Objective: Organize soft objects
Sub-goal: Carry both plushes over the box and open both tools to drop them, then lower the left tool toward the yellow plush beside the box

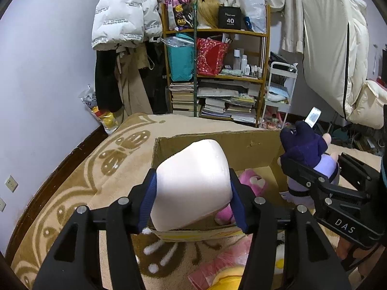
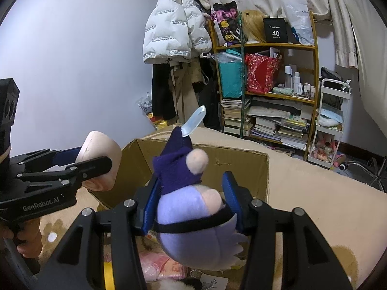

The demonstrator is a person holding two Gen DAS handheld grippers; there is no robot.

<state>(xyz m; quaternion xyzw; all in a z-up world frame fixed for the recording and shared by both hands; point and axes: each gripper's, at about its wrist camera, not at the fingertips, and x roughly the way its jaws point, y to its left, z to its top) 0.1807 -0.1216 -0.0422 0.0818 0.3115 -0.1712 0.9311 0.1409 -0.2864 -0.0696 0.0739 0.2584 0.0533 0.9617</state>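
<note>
A: Any readable txt?
B: Yep. Black box (image 1: pixel 230 18) on shelf top: "40", w/ "COLORS" under it.
A: Grippers?
B: Right gripper (image 1: pixel 312 180) body reads "DAS". Left gripper (image 2: pixel 96 166) body: "GenRobot.AI".
A: The white puffer jacket (image 1: pixel 125 12)?
B: Repeated print, upside down, looks like "The only leading fashion art". Rest too small to read.
</note>
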